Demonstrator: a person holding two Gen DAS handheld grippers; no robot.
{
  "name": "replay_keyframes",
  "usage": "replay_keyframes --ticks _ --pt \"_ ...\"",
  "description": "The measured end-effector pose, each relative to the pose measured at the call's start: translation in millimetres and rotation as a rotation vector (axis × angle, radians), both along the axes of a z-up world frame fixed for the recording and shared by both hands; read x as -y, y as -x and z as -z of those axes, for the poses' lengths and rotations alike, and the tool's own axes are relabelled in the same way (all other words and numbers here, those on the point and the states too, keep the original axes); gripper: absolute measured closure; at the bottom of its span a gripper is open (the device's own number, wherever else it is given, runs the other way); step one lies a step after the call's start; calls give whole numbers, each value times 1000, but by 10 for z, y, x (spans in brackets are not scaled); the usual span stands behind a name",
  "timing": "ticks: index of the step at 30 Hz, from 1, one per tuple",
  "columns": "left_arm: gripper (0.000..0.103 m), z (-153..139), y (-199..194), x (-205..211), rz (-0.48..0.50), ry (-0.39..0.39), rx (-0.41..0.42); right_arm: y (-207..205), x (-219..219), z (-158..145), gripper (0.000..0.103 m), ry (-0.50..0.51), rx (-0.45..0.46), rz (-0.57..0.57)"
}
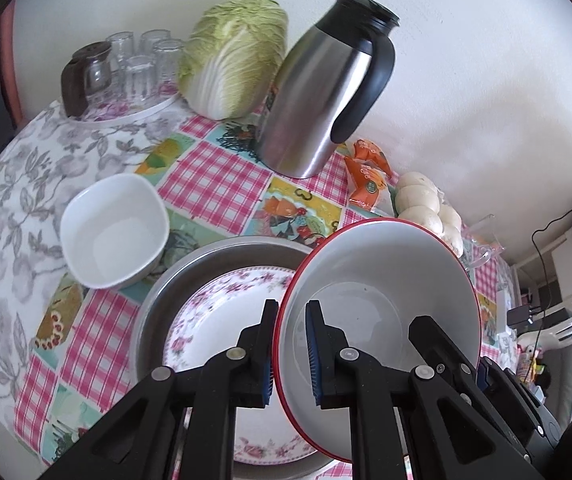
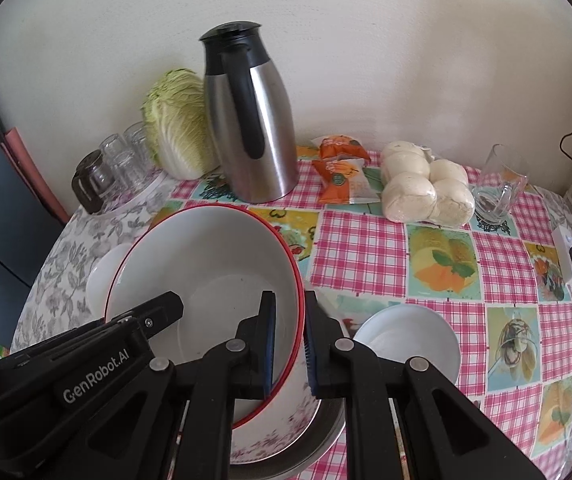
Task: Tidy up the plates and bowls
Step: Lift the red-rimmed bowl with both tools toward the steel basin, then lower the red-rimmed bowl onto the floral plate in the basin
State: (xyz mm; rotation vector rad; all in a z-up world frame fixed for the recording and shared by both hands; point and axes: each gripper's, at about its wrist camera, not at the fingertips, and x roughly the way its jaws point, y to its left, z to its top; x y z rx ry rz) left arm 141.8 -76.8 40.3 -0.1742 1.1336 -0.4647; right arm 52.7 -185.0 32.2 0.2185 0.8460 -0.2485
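The red-rimmed bowl (image 1: 385,264) looks like glazed ceramic, white, smooth and glossy inside. The square white bowl (image 1: 114,230) has the same shiny glaze. The floral plate (image 1: 214,320) is also glossy, and it lies in a metal pan (image 1: 174,284) with a dull brushed grey finish. The thermos jug (image 2: 254,136) is brushed steel with a soft shine; its handle and lid are black plastic. The tablecloth (image 2: 365,256) seems to be smooth plastic-coated cloth. The glasses (image 1: 142,64) are clear glass. The snack packets (image 2: 337,176) are shiny foil. The gripper pads (image 1: 313,356) are blue and ribbed.
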Motion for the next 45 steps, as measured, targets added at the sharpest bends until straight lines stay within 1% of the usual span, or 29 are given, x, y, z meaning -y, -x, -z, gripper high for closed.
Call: replay_keyframes --ticks 8,15,18,24,29,32,35,40,45 --pt "87 9 142 -354 -27 36 4 124 -314 -20 89 29 -11 -20" --pt "87 48 223 -449 -27 40 0 233 -419 51 89 26 -18 -4" --pt "87 45 257 -452 -18 28 7 262 -447 77 88 27 -14 -3" --pt "87 100 224 -479 -9 48 -22 276 -445 129 88 15 -7 5" --pt "87 177 186 -469 -8 46 -50 281 -394 242 88 -29 -17 6" --pt "87 243 163 -457 -9 37 -69 246 -361 315 88 -54 -30 1" --pt "87 307 141 -441 -9 31 -88 218 -347 372 88 -56 -41 -10" --pt "87 422 128 -385 -7 2 -111 172 -258 524 88 -106 -65 -4" --pt "86 545 112 -338 -1 -3 -140 150 -200 637 88 -113 -88 10"
